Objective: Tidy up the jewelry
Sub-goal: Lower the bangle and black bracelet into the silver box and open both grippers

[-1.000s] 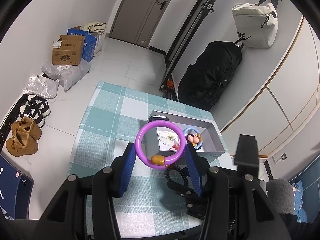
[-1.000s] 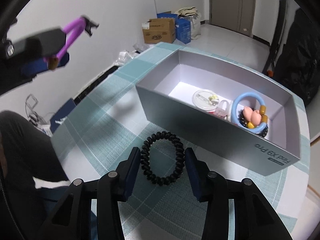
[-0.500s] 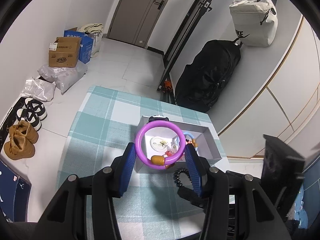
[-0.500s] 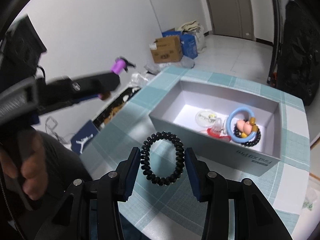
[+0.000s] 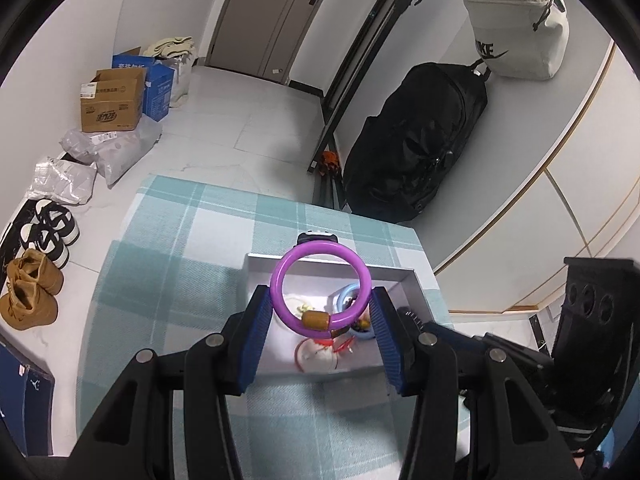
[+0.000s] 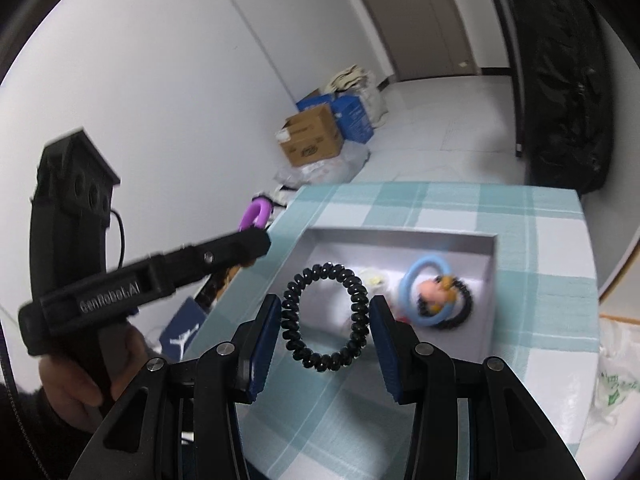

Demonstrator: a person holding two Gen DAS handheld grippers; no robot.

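Grippers are both raised above the surface (image 5: 168, 264), which carries a teal-and-white checked cloth. The left gripper (image 5: 320, 320) is clamped on a purple ring bracelet (image 5: 320, 286), its blue pads (image 5: 256, 328) pressing the ring from either side; an amber bead (image 5: 315, 319) sits at the ring's lower edge. In the left wrist view the ring lines up over the open grey box (image 5: 404, 280), which rests on the cloth toward the surface's far right corner. The right gripper (image 6: 325, 320) is clamped on a black coiled bracelet (image 6: 325, 318), held between its blue pads (image 6: 262, 340) and seen in the right wrist view against the near wall of the same box (image 6: 400, 236). Inside the box lie a light blue ring (image 6: 424, 292) with a pink charm (image 6: 428, 290) and a black beaded band (image 6: 464, 308), plus a white round item and a red piece visible in the left wrist view; finer detail is blurred. The left gripper's body (image 6: 160, 280) crosses the left side of the right wrist view, with the purple ring (image 6: 254, 214) at its tip. On the floor beyond the surface stand a cardboard box (image 5: 112, 100), a blue carton (image 5: 154, 80), shoes (image 5: 48, 228) and a black bag (image 5: 420, 140).
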